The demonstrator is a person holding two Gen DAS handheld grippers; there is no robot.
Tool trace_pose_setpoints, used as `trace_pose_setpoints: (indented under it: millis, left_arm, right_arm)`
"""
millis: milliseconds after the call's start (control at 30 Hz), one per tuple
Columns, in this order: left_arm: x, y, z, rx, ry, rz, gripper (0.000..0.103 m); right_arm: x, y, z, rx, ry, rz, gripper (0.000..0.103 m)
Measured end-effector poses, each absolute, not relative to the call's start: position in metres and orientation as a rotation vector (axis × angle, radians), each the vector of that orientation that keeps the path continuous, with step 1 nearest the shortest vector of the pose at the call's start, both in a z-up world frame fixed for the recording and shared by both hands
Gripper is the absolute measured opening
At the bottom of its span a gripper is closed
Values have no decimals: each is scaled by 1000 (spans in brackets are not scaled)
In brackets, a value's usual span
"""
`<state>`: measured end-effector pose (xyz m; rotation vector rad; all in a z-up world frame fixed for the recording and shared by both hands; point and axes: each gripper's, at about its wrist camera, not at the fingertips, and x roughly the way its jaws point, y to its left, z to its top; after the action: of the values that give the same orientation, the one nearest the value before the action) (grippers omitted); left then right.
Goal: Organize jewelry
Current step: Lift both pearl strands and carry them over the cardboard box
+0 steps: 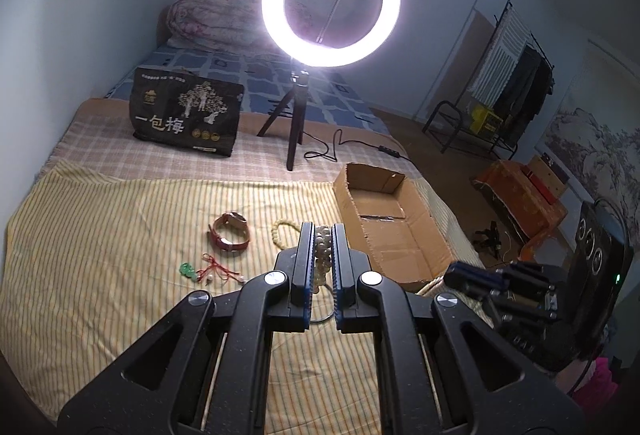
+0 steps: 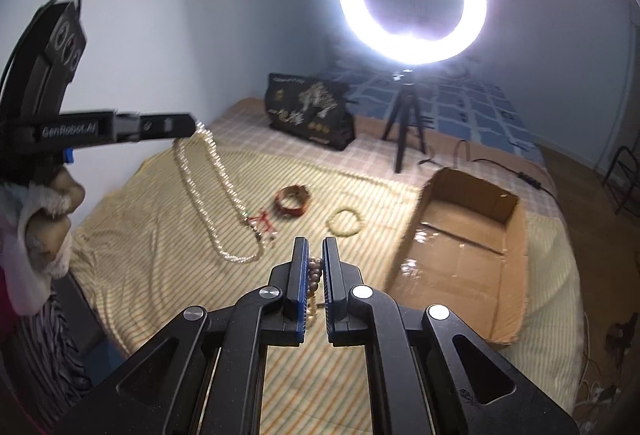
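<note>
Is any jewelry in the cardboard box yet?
No, the cardboard box shows only its bare bottom, while the watch and small bead bracelet lie on the striped sheet.

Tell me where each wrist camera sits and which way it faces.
Left wrist: on left gripper, shut on white bead necklace, facing ring light; right gripper at right.
Right wrist: on right gripper, shut on brown bead bracelet, facing cardboard box; left gripper and hand at left.
Shared: red watch.

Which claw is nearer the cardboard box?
Right. The right claw, shut on a brown bead bracelet, sits beside the cardboard box; the left claw, holding a pearl necklace, is raised farther off.
</note>
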<state>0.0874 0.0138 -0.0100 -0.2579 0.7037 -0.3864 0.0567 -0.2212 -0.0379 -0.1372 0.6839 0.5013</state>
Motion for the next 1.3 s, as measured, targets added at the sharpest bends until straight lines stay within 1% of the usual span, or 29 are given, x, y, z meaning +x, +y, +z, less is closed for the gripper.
trace_pose_setpoints:
  millis: [533, 900, 1300]
  left_arm:
    - [111, -55, 19, -223, 679, -484, 5]
    - [133, -106, 32, -208, 661, -553, 5]
    - [160, -150, 28, -218, 676, -605, 5]
  right_arm:
    - [97, -290, -12, -103, 649, 339, 5]
    - [139, -322, -16, -94, 654, 264, 5]
    - [181, -351, -37, -61, 695, 221, 5]
